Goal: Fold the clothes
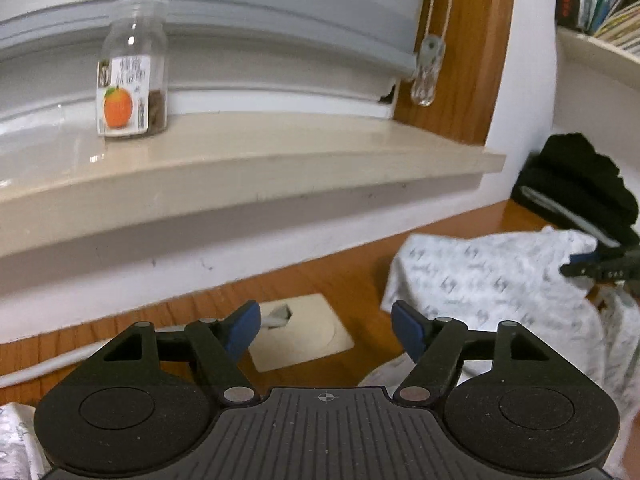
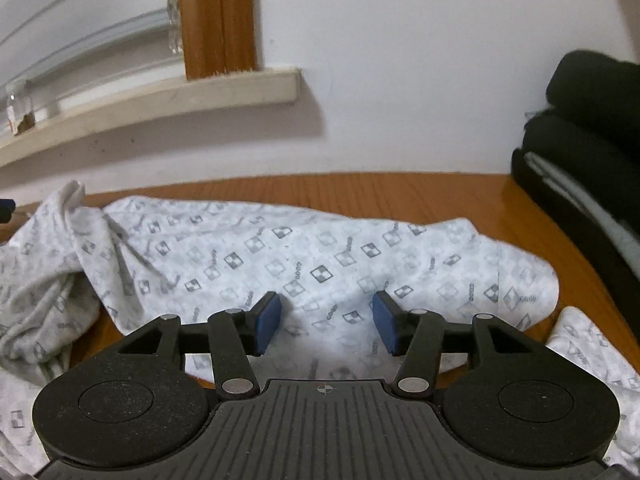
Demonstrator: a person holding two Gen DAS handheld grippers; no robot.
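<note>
While both sets of blue pads stand apart with nothing pinched between them, the garment lies differently to each. The right gripper [image 2: 326, 322] is held partly open above the garment [image 2: 304, 256], a white cloth printed with small grey squares; the cloth shows in the gap between the pads and spreads out ahead and to both sides, but the pads do not press on it. Left of this gripper the cloth is bunched into a rumpled heap with a drawstring trailing from it; to the right it runs out in a rounded end near the desk [image 2: 400, 192] edge, and another fold lies at the near right.

The left gripper [image 1: 325, 330] stands wider open, over bare wood of the desk. Between and just beyond its pads sits a pale cable plate [image 1: 304, 336] set into the wood, with a white cable running off to the left. The garment lies to this gripper's right, clear of the pads; at its far right edge what seems to be the other gripper's dark finger shows, blurred.

Farther off, a sill [image 1: 240, 168] runs along the wall with a jar [image 1: 132, 80] bearing an orange on its label. Folded black clothes [image 2: 588, 128] are stacked at the far right.
</note>
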